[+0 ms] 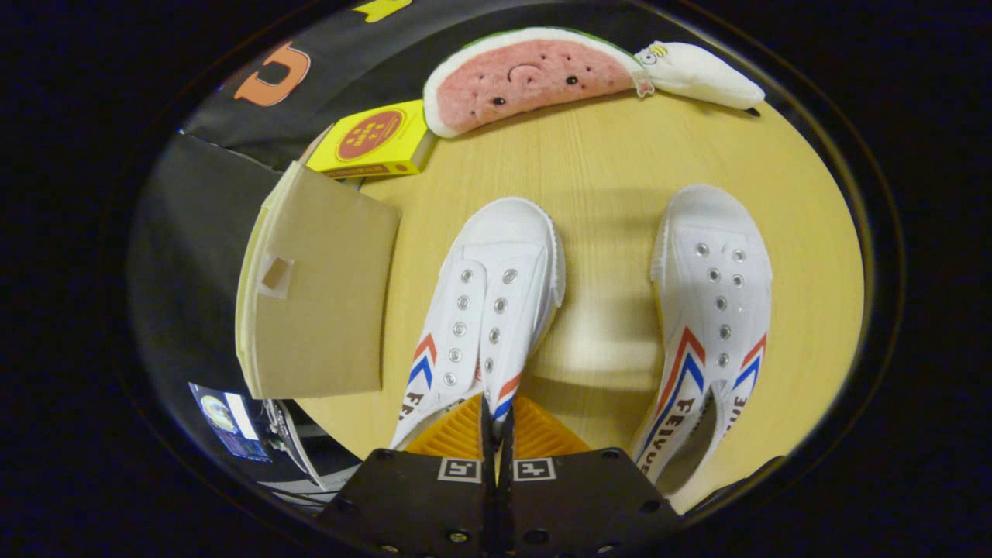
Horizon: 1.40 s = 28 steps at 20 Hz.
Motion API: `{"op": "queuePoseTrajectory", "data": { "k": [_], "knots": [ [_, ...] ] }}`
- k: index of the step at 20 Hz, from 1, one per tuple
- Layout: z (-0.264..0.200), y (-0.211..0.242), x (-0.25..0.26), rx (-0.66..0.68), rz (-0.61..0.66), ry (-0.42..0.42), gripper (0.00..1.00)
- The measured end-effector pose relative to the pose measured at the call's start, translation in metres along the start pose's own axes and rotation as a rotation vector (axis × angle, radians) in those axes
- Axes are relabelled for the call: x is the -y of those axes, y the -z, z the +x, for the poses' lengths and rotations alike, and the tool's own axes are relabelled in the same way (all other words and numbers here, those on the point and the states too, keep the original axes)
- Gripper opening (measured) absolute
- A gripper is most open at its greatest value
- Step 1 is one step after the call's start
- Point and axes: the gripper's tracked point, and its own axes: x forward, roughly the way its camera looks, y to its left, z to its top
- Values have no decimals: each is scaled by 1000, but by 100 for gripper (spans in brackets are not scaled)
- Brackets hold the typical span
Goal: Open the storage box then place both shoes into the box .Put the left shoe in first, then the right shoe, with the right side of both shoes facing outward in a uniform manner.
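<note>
At the left edge of the table (604, 178) stands the storage box (318, 294), a plain cardboard one with its lid raised and leaning away, so the opening step looks done and the box is ready to receive. Just behind it lies a yellow packet (376, 141), and further along the back edge a watermelon cushion (531, 77) and a white banana toy (701, 74), all well apart from the work and likely just clutter. Beside the box, the nearer shoe (484, 310) lies toe-away with its heel end at the gripper (496, 422); the fingers are drawn close together, apparently pinching the edge of its opening, which fits lifting it into the box first. To the right, well apart, the second shoe (717, 310) rests flat on the table, toe-away too, apparently waiting its turn.
</note>
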Motion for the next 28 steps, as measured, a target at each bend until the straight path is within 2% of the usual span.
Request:
{"op": "queuePoseTrajectory", "data": {
  "k": [6,10,13,16,20,22,28],
  "knots": [
    [-83,-45,-94,168,-49,-22,0],
    [-96,-65,-176,221,-126,-32,0],
    [-66,-64,-232,201,-136,-29,0],
    [-16,-59,-272,193,-129,-1,0],
    [49,-51,-293,222,-128,71,0],
    [78,-42,-296,193,-114,103,0],
    [121,-35,-302,151,-163,202,0]
  ]
}}
